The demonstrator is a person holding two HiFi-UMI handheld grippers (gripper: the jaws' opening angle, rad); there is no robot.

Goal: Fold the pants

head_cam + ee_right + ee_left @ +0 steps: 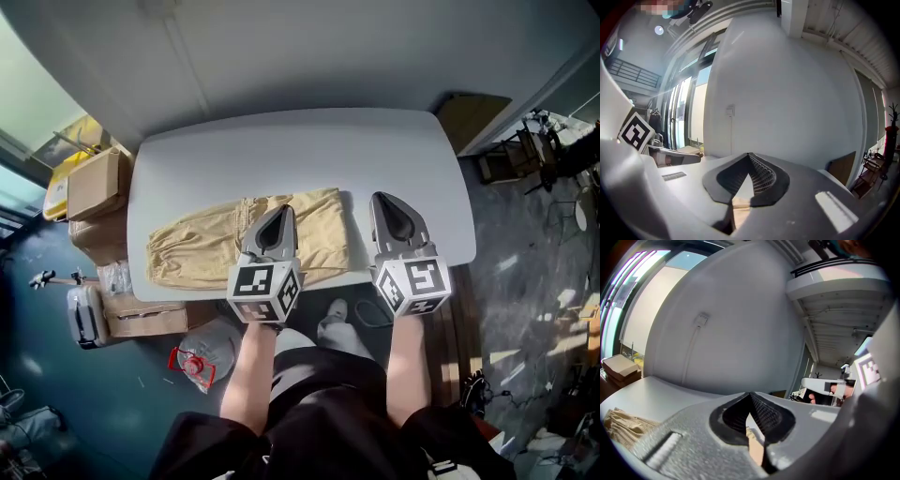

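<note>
Left claw (278, 211) and right claw (386, 199), both pinched together empty, hover over the pale grey counter (309, 150); a low swing could snag and unfold the tan cloth pants (211, 248)

I'm looking down on a white worktop (281, 141) with rounded corners, set against a plain grey wall (328, 47). The floor (56, 394) is dark blue-grey. On the left I see stacked cardboard boxes (94, 183) and a pale suitcase (84, 314), with a clear water jug (202, 356) near the front left corner. A brown board (473, 117) stands past the far right corner. Daylight comes through tall windows (696, 108).
</note>
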